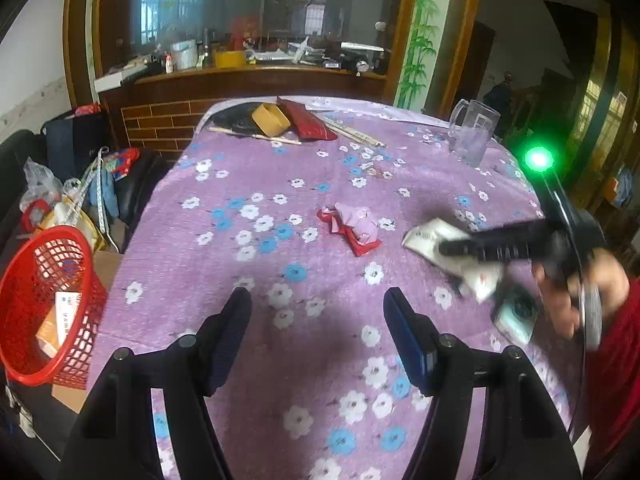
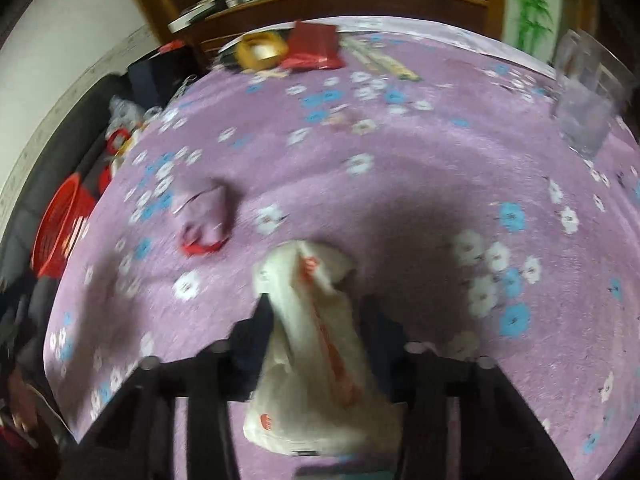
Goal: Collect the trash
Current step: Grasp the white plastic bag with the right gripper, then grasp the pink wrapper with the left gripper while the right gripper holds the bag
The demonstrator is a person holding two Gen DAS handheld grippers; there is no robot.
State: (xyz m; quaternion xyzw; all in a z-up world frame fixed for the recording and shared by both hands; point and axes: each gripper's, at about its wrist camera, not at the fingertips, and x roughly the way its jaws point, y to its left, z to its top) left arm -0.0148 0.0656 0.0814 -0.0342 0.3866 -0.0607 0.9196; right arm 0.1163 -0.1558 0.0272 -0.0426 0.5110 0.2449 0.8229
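Two grippers: left gripper (image 1: 318,308) spread, empty, at lower centre; right gripper (image 2: 316,308) pinching white wrapper (image 2: 316,344).

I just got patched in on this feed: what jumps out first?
The right gripper has a white crumpled wrapper with red print between its fingers, near the table's close edge. A pink and red crumpled wrapper lies mid-table on the purple flowered cloth. The red mesh basket sits off the table's left side, and the left gripper is open and empty.

Floral purple tablecloth (image 1: 248,184); wooden counter (image 1: 256,80); barred window (image 1: 168,0) behind.
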